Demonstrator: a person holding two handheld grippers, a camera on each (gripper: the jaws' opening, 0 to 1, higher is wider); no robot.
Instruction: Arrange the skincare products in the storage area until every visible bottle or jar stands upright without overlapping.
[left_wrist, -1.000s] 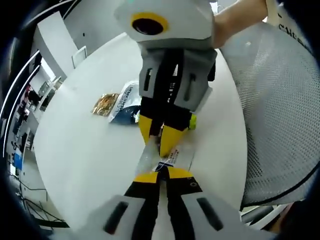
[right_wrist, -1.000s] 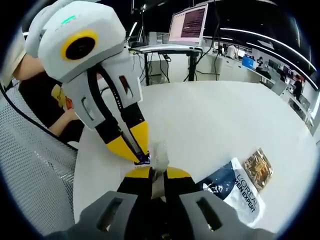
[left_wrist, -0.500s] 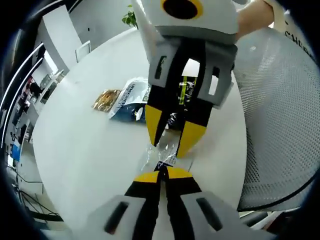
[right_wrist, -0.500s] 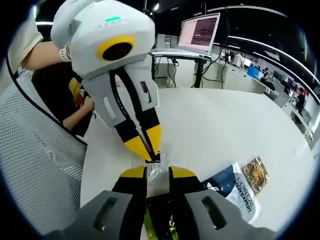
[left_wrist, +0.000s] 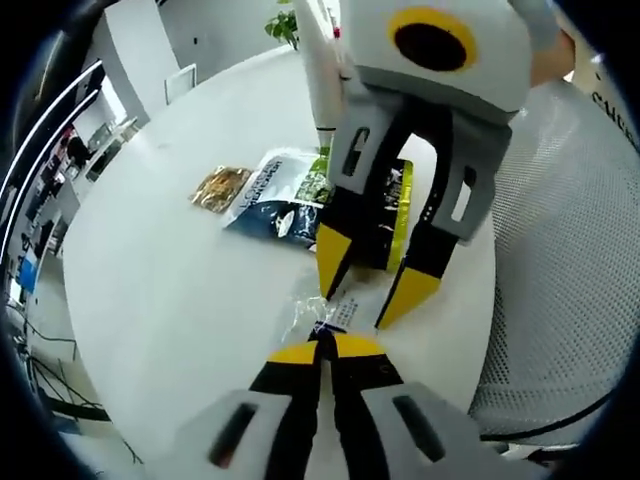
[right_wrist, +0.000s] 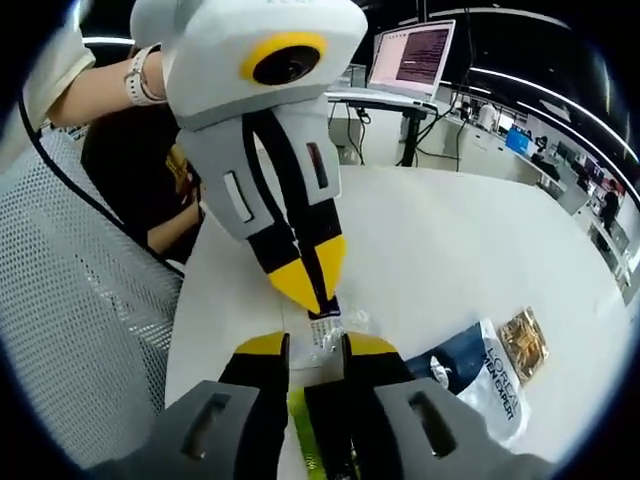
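Now, in the left gripper view, our left gripper (left_wrist: 322, 338) rises from the bottom centre with its yellow-tipped jaws pressed together, pinching the near edge of a clear plastic sachet (left_wrist: 325, 309) that lies on the white table (left_wrist: 160, 300). Just above it, in the centre of the frame, the right gripper (left_wrist: 378, 290) points down toward us with its jaws spread apart, straddling the sachet's far end; we cannot tell whether either tip touches it. Behind those jaws lies a dark packet with a lime-green edge (left_wrist: 388, 215), and beside it to the left a blue and white pouch (left_wrist: 275, 190), then a small gold sachet (left_wrist: 221, 187) at the upper left. A mesh chair back (left_wrist: 570, 260) fills the right side.

Next, in the right gripper view, the right gripper (right_wrist: 314, 346) at bottom centre shows a clear gap between its jaws, with the sachet (right_wrist: 330, 332) sitting in and above that gap. The left gripper (right_wrist: 318, 290) comes down from the top, tips together on the sachet. At the lower right lie the pouch (right_wrist: 487, 378) and the gold sachet (right_wrist: 524, 343).
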